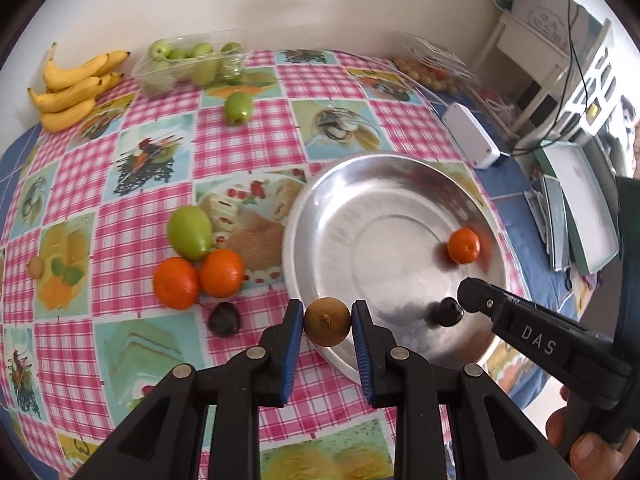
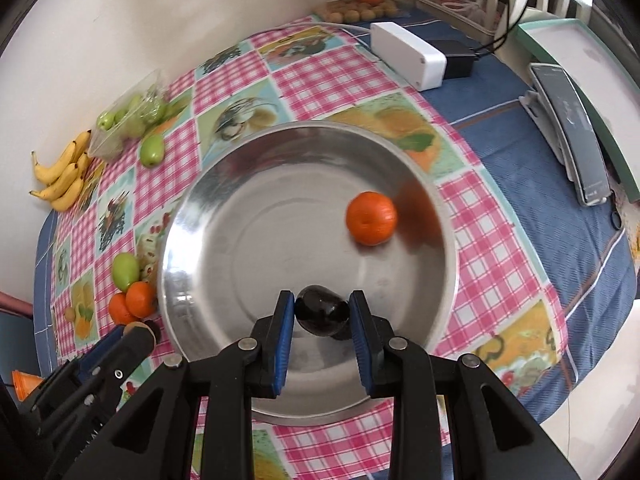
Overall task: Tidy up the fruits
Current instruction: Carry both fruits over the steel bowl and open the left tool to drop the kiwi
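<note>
— Left wrist view: why do the left tongs (image 1: 327,322) hang at the near rim of the steel bowl (image 1: 304,216)?
— They are closed on a kiwi (image 1: 327,321), carried just above the rim, likely for dropping in beside the tangerine (image 1: 463,245) at the bowl's right wall.
— And the right tongs (image 2: 322,312)?
— Right wrist view has them pinching a dark plum (image 2: 321,311) low over the bowl's near floor. On the table (image 1: 248,128), left of the bowl, two tangerines (image 1: 199,281), a green fruit (image 1: 189,233) and another plum (image 1: 224,319) wait.

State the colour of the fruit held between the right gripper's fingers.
Dark purple, nearly black plum; clearest in the right wrist view.
</note>
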Tool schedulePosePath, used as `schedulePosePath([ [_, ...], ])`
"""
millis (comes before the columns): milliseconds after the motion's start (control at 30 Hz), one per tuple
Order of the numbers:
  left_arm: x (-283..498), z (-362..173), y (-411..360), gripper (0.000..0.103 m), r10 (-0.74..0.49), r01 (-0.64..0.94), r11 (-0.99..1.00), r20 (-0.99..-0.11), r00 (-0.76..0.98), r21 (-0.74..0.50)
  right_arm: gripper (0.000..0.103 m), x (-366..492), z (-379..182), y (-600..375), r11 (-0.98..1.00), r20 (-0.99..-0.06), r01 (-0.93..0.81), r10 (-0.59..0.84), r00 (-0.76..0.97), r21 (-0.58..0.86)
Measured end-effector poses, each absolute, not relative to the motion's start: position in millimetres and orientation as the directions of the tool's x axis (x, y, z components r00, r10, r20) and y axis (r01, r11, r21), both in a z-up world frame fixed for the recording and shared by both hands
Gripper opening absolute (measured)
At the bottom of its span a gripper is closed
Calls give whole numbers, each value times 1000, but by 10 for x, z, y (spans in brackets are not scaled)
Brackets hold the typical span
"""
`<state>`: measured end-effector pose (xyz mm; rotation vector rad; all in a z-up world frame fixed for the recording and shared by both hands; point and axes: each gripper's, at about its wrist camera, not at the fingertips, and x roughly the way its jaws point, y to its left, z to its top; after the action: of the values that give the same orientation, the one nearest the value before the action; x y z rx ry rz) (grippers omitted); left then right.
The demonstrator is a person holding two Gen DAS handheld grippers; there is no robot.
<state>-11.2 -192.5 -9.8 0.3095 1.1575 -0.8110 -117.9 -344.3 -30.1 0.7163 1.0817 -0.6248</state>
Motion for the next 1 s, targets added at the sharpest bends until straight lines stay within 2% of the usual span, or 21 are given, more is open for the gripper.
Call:
schedulePosePath([
  [1000,-181,-355,-2064,28,-350,730,666,-928,124,-154,30,-985,-486,-3381,646,-938,732,-69,340,218],
])
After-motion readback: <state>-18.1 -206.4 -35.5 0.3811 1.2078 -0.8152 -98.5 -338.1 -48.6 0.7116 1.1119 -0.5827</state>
